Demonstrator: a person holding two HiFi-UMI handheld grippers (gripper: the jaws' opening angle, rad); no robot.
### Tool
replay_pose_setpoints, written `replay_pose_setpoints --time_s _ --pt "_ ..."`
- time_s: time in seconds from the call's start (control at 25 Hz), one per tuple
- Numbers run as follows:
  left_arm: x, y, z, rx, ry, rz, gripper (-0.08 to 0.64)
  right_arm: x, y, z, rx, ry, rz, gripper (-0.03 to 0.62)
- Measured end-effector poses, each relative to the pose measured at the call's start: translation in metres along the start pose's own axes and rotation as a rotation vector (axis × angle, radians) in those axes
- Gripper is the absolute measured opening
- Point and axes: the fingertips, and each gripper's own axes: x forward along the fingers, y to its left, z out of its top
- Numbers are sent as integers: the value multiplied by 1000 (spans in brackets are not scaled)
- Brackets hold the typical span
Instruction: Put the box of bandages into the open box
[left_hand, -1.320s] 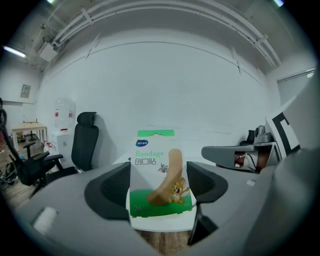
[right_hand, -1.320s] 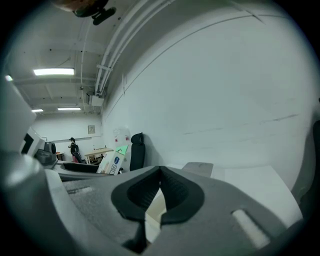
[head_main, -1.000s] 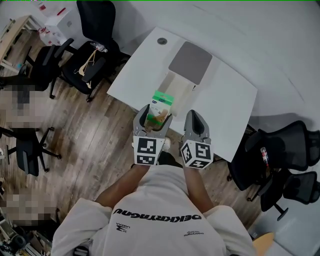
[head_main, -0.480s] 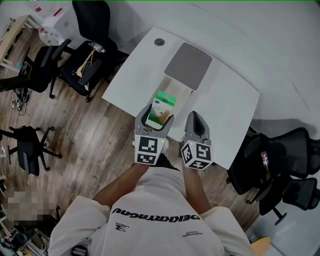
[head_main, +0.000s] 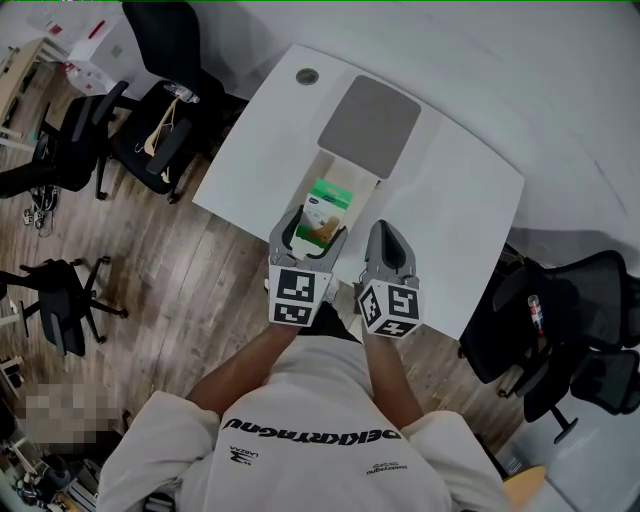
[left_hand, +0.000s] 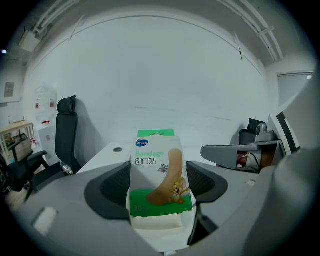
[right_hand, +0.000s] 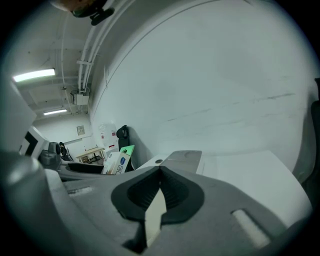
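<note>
The left gripper (head_main: 312, 230) has its jaws spread wide and pressed against the two sides of the green-and-white cardboard box of bandages (left_hand: 157, 167), holding it upright with its printed face turned back towards the gripper's camera. From the head view, the box of bandages (head_main: 326, 206) sits over the near end of the open white cardboard box (head_main: 352, 170); whether its bottom edge is already inside cannot be told. The open box stands on the white counter (head_main: 462, 200), and its flat grey lid (head_main: 369, 113) is folded back on the far side. The right gripper (head_main: 386, 238) is just beside the left one, over the counter's near edge, with its jaws (right_hand: 160, 172) closed together at the tips and gripping nothing. Black office chairs (head_main: 160, 110) stand on the wooden floor (head_main: 180, 285) left of the counter.
</note>
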Motion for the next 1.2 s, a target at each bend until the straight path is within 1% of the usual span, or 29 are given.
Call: replay_pose_setpoints --time_s 0.48,0.64,0.8,0.92,1.2 --pt "43 -3 -20 -15 79 -33 360 21 -19 -15 17 47 -6 -2" --pt "56 -2 -27 11 108 -31 360 30 -20 -17 13 52 4 -2" --pt "66 2 -37 -11 144 -28 360 35 -20 -21 5 68 10 -2" --pt "72 4 -45 -10 177 -25 360 35 -21 -27 13 81 10 -2" --pt "88 8 -63 -4 219 -17 360 39 -32 -34 23 95 1 -2"
